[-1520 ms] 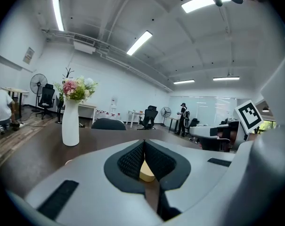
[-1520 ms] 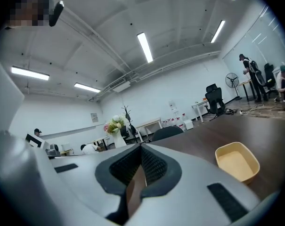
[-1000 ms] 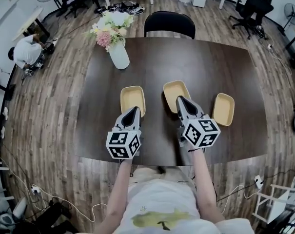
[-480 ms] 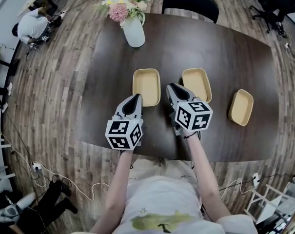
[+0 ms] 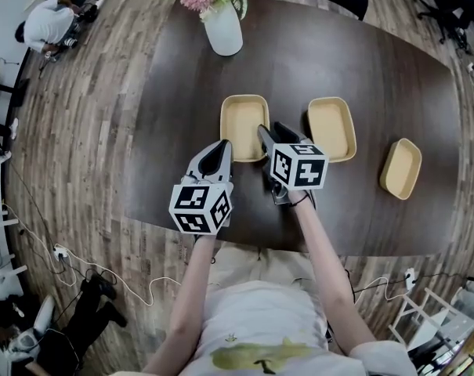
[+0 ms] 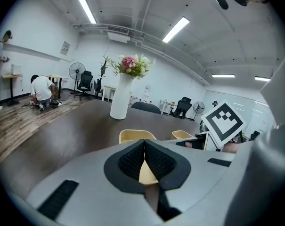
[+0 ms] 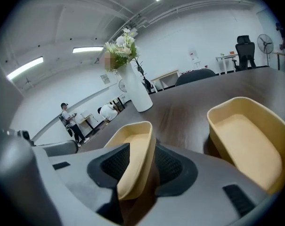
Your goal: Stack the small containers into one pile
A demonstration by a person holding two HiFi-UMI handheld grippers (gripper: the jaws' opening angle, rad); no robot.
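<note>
Head view: a dark table (image 5: 174, 92) fills the middle of the frame, and three tan containers lie on it in a row, apart from each other and unstacked. The left container (image 5: 244, 116) is just above centre, the middle container (image 5: 331, 128) is to its right, and the right container (image 5: 401, 168) is further right and slightly lower. A white vase (image 5: 223, 28) of flowers stands at the upper centre. The left gripper (image 5: 220, 153) points at the left container's lower left corner. The right gripper (image 5: 265, 135) reaches that container's right edge.

Left gripper view: the left gripper's (image 6: 144, 146) jaws are pressed together with nothing between them. The left container (image 6: 133, 135) lies just beyond their tips at centre frame.

Right gripper view: the right gripper's (image 7: 137, 161) jaws are opening and straddle the near wall of the left container (image 7: 135, 142), one pad inside it and one outside. The pads seem not to be pressing the wall, though the gap is hard to judge. The middle container (image 7: 246, 140) lies at the right of the frame.
</note>
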